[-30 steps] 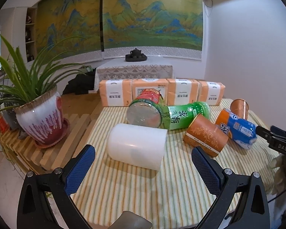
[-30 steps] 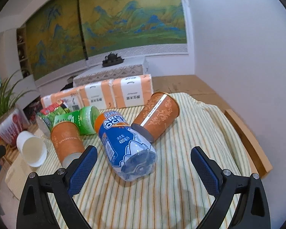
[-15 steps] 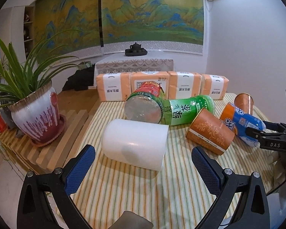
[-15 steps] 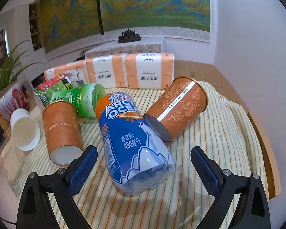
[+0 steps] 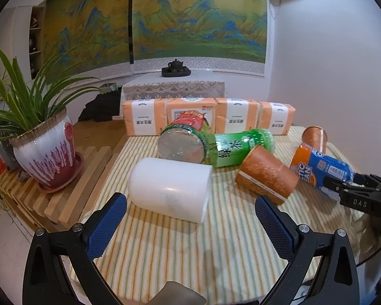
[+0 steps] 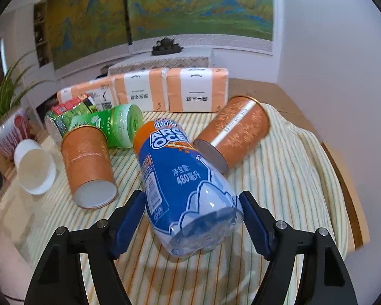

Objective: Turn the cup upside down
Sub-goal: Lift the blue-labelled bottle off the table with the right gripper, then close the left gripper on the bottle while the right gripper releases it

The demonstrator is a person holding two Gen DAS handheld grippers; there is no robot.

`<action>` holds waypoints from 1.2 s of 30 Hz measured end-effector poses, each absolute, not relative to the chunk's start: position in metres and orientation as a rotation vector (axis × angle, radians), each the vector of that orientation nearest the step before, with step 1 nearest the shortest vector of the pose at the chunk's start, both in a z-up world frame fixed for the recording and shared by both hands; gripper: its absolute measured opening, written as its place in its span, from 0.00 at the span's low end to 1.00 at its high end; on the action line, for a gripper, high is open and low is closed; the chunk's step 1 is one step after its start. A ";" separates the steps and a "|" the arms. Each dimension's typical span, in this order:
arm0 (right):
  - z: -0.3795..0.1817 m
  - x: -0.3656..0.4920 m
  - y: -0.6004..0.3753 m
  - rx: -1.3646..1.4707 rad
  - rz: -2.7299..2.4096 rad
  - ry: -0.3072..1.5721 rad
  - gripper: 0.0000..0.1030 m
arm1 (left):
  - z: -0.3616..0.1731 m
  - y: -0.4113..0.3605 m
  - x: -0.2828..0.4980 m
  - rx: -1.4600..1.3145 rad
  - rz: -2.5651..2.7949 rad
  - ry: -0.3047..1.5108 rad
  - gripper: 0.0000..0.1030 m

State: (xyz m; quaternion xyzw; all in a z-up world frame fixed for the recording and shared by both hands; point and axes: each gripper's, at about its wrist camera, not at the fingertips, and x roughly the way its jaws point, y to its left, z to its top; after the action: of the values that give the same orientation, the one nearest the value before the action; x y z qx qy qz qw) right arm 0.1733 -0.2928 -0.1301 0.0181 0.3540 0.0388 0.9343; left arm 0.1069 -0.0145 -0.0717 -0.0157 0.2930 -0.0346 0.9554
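A white cup (image 5: 170,188) lies on its side on the striped cloth (image 5: 190,254), just beyond my open left gripper (image 5: 190,226), whose blue pads hold nothing. Its open mouth shows in the right wrist view as the white cup (image 6: 34,170) at the far left. Two orange cups (image 6: 89,162) (image 6: 236,132) also lie on their sides. My right gripper (image 6: 191,198) is shut on the base of a lying blue bottle (image 6: 180,178). From the left wrist view, that blue bottle (image 5: 320,170) and the right gripper (image 5: 343,188) sit at the right edge.
Two green bottles (image 5: 238,147) (image 5: 183,142) lie behind the cups, with a row of orange tissue packs (image 5: 208,117) at the back. A potted plant (image 5: 43,152) stands on wooden slats to the left. The wall is close on the right.
My right gripper has moved forward and its fingers have come together on the blue bottle's base. My left gripper has edged closer to the white cup and stays open.
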 end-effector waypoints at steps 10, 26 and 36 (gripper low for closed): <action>-0.131 0.099 -0.272 0.165 -0.036 0.690 0.70 | -0.071 -0.014 0.068 -0.042 -0.108 0.582 0.99; -0.121 0.056 -0.273 0.443 0.063 0.620 0.82 | -0.084 -0.023 0.037 -0.013 -0.130 0.604 0.99; -0.128 0.025 -0.328 0.563 0.011 0.583 0.84 | -0.097 -0.080 0.020 -0.102 -0.257 0.628 0.99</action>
State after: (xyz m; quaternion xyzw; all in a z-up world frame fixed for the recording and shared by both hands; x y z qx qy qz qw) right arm 0.0255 -0.3277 -0.1280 0.2740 0.2836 0.0056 0.9189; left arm 0.0200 -0.0804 -0.0974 -0.0501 0.3078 -0.1258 0.9418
